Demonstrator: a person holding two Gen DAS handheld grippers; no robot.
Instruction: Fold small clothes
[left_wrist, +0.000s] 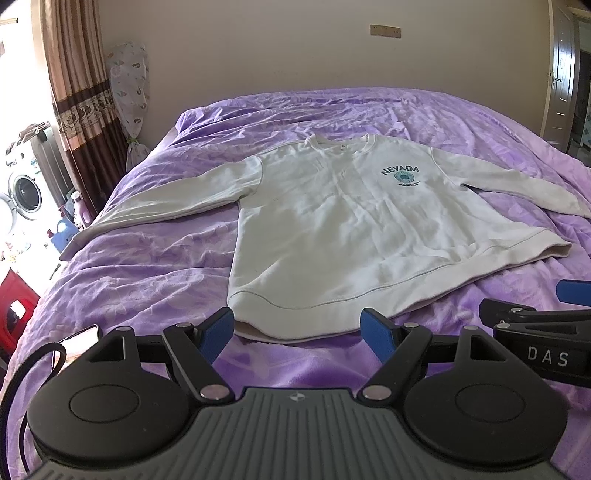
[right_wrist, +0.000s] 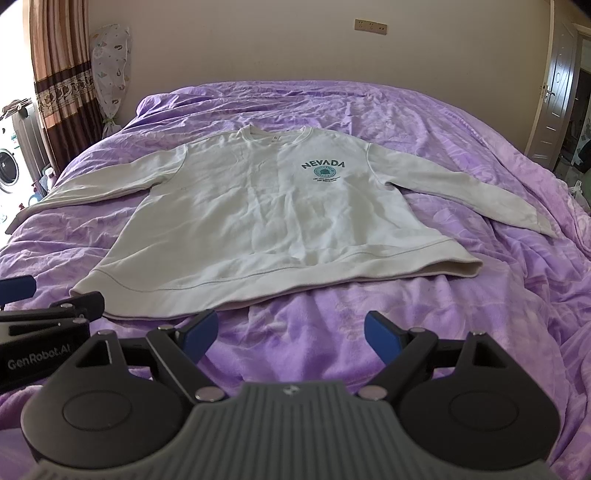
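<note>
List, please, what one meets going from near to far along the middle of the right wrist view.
right gripper with open jaws → bare purple bedspread → sweatshirt hem → NEVADA print → collar → more bedspread → beige wall

A rumpled purple bedspread (right_wrist: 424, 122) covered the bed, which ran back to a plain beige wall (left_wrist: 277, 48) carrying a small socket plate (left_wrist: 385, 30). At the left hung a brown patterned curtain (left_wrist: 79, 92) against bright window light — beside it stood a tall object wrapped in printed fabric (left_wrist: 129, 85), tied off near its base. A white washing machine (left_wrist: 20, 192) sat further left, with a pink bottle (left_wrist: 80, 210) and a blue container (left_wrist: 63, 232) close by. A wooden door (right_wrist: 554, 96) stood at the right. A phone (left_wrist: 79, 341) lay on the bedspread's near edge.
</note>
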